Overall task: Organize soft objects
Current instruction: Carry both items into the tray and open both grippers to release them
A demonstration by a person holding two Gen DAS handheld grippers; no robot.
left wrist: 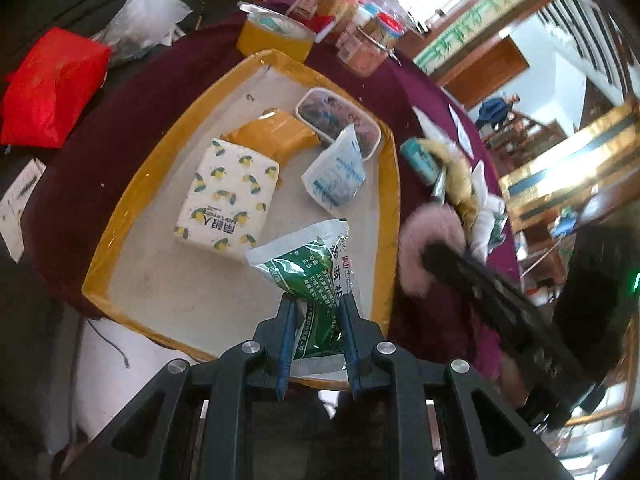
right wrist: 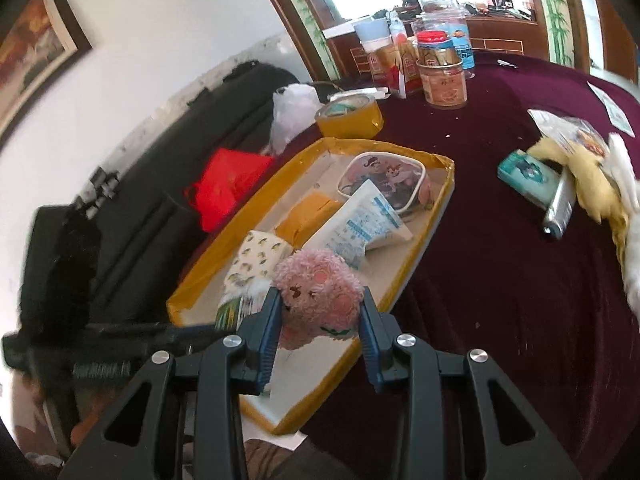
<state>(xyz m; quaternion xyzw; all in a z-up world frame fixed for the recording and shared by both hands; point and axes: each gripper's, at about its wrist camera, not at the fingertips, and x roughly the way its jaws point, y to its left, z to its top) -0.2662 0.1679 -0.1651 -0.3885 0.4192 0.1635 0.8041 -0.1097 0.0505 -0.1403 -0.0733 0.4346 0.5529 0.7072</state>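
Note:
A yellow-edged tray [left wrist: 390, 216] [right wrist: 424, 236] lies on the maroon tablecloth. In it are a lemon-print tissue pack [left wrist: 228, 194] [right wrist: 256, 254], a yellow packet [left wrist: 272, 134] [right wrist: 308, 214], a white-and-blue pouch [left wrist: 336, 170] [right wrist: 364, 224] and a cartoon pouch [left wrist: 336, 114] [right wrist: 384, 174]. My left gripper [left wrist: 316, 300] is shut on a green-and-white bag [left wrist: 308, 268] above the tray's near end. My right gripper [right wrist: 320, 300] is shut on a pink plush toy [right wrist: 320, 296] over the tray's near part; the toy also shows in the left wrist view [left wrist: 424, 248].
A yellow plush [right wrist: 588, 184] [left wrist: 456, 168], a teal pack [right wrist: 528, 176] and white soft things lie on the cloth to the right. A tape roll [right wrist: 348, 116], jars [right wrist: 444, 76] and a red bag [left wrist: 52, 88] stand beyond and left of the tray.

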